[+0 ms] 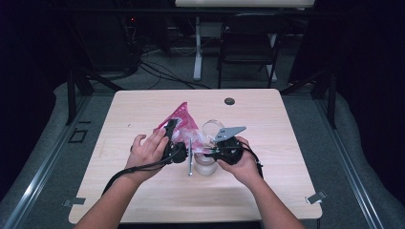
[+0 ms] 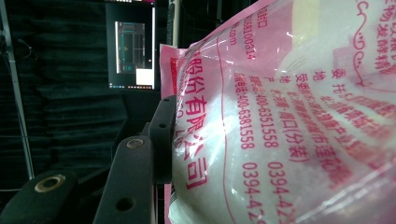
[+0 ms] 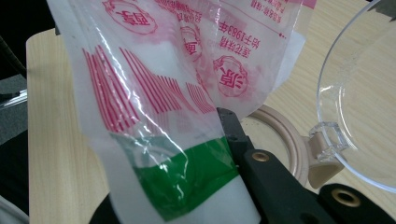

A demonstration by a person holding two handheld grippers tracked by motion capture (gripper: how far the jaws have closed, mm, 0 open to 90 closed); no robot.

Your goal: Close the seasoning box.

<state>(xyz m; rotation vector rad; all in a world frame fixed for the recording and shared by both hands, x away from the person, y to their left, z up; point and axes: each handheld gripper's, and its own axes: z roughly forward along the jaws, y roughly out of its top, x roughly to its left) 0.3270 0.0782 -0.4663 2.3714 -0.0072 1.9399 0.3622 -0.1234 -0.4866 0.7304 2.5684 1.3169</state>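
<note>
A pink printed plastic bag (image 1: 180, 121) of white granules is held up over the middle of the table. My left gripper (image 1: 170, 130) is shut on its bulging body; one black finger (image 2: 163, 133) presses into the film, the other is hidden behind the bag (image 2: 289, 121). My right gripper (image 1: 210, 151) is shut on the bag's thin end with a green band (image 3: 187, 177), beside its finger (image 3: 240, 137). Below stands a jar (image 1: 205, 166) with a beige rim (image 3: 285, 135); its clear lid (image 3: 359, 107) is flipped up.
A thin grey utensil (image 1: 190, 160) lies just left of the jar. A small black round disc (image 1: 229, 101) sits near the table's far edge. A dark chair (image 1: 248, 45) and cables are on the floor beyond the table.
</note>
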